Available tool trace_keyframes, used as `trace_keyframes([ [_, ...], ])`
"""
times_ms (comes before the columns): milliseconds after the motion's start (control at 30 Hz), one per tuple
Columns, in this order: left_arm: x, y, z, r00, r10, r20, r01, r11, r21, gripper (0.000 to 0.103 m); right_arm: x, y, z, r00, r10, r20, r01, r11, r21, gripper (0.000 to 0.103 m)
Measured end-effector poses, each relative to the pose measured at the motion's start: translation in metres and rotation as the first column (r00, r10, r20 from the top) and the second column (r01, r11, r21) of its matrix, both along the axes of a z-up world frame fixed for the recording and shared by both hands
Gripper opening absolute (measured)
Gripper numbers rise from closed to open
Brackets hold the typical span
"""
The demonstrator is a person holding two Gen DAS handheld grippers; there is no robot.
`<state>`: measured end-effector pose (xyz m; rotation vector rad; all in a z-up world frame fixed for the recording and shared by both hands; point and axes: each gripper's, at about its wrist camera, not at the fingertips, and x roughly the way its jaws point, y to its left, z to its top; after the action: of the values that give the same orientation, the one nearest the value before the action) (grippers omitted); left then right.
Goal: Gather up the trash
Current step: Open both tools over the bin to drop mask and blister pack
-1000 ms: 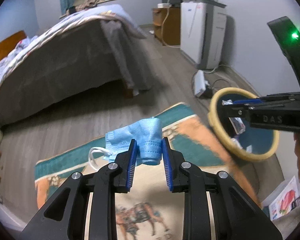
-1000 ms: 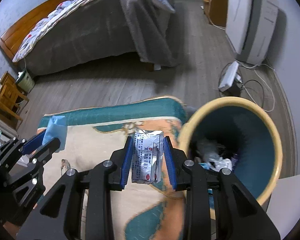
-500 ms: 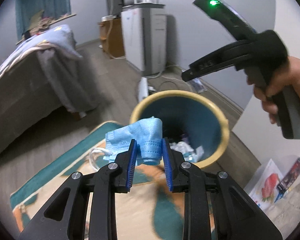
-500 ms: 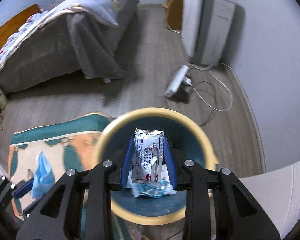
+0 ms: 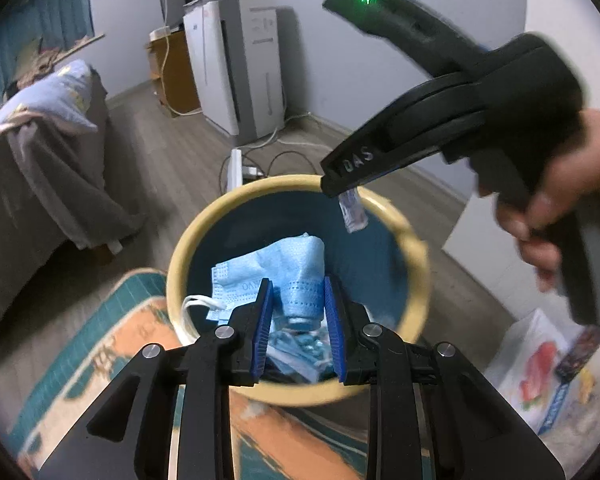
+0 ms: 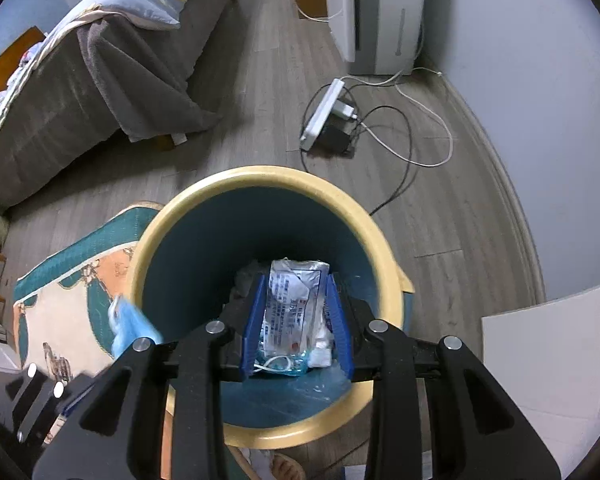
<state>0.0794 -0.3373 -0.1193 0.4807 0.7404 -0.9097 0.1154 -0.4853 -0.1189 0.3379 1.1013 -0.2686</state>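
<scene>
My left gripper (image 5: 296,300) is shut on a blue face mask (image 5: 288,268) and holds it over the open mouth of the trash bin (image 5: 204,224), a blue bin with a cream rim. My right gripper (image 6: 296,300) is shut on a silver foil packet (image 6: 294,304) and holds it above the inside of the same bin (image 6: 172,216). The packet (image 5: 352,210) also hangs from the right gripper in the left wrist view. Crumpled trash (image 6: 320,352) lies at the bin's bottom. The mask (image 6: 130,326) shows at the bin's left rim in the right wrist view.
A patterned rug (image 6: 72,272) lies left of the bin. A bed with a grey blanket (image 6: 100,68) stands at the back left. A power strip with cables (image 6: 324,114) and a white appliance (image 6: 376,12) are behind the bin. A white box (image 6: 548,352) stands at the right.
Both grippers have moved from above the rug to over the bin, still holding the mask and the packet. The right gripper has dropped lower toward the bin's mouth.
</scene>
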Motion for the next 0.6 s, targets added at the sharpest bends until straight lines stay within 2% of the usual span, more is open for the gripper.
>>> trace_keyframes([
  [100,0.018,-0.005,-0.009,1.000,0.025,0.014,-0.026,0.999,0.030,0.027,0.004,0.001,-0.004,1.000,-0.004,0.001,0.004,1.000,0.007,0.031],
  [200,0.032,-0.005,-0.014,0.998,0.061,0.000,-0.061,0.997,0.040,0.034,0.005,-0.002,-0.006,1.000,-0.025,0.012,0.024,0.999,0.032,0.031],
  [267,0.037,-0.001,-0.013,0.997,0.083,-0.001,-0.083,0.996,0.026,0.050,0.005,-0.004,-0.006,0.999,-0.035,0.016,0.034,0.999,0.039,0.032],
  [333,0.039,0.004,-0.012,0.995,0.095,0.010,-0.095,0.995,0.014,0.059,0.005,-0.006,-0.007,0.999,-0.043,0.017,0.042,0.998,0.046,0.038],
  [367,0.040,0.006,-0.012,0.995,0.101,0.008,-0.101,0.995,0.008,0.062,0.005,-0.006,-0.007,0.999,-0.048,0.016,0.047,0.998,0.046,0.044],
  [400,0.041,0.009,-0.012,0.994,0.111,-0.002,-0.111,0.994,0.001,0.065,0.005,-0.005,-0.008,0.999,-0.048,0.015,0.047,0.998,0.046,0.045],
  [467,0.041,0.013,-0.012,0.992,0.129,-0.005,-0.129,0.992,-0.008,0.080,0.006,-0.004,-0.008,0.999,-0.045,0.011,0.045,0.998,0.037,0.048],
  [533,0.039,0.017,-0.012,0.990,0.142,-0.003,-0.142,0.990,-0.022,0.091,0.005,-0.003,-0.006,0.999,-0.049,0.016,0.048,0.998,0.028,0.058],
  [600,0.036,0.020,-0.011,0.989,0.146,-0.007,-0.147,0.989,-0.025,0.092,0.003,-0.004,-0.002,0.998,-0.053,0.024,0.053,0.998,0.026,0.068],
])
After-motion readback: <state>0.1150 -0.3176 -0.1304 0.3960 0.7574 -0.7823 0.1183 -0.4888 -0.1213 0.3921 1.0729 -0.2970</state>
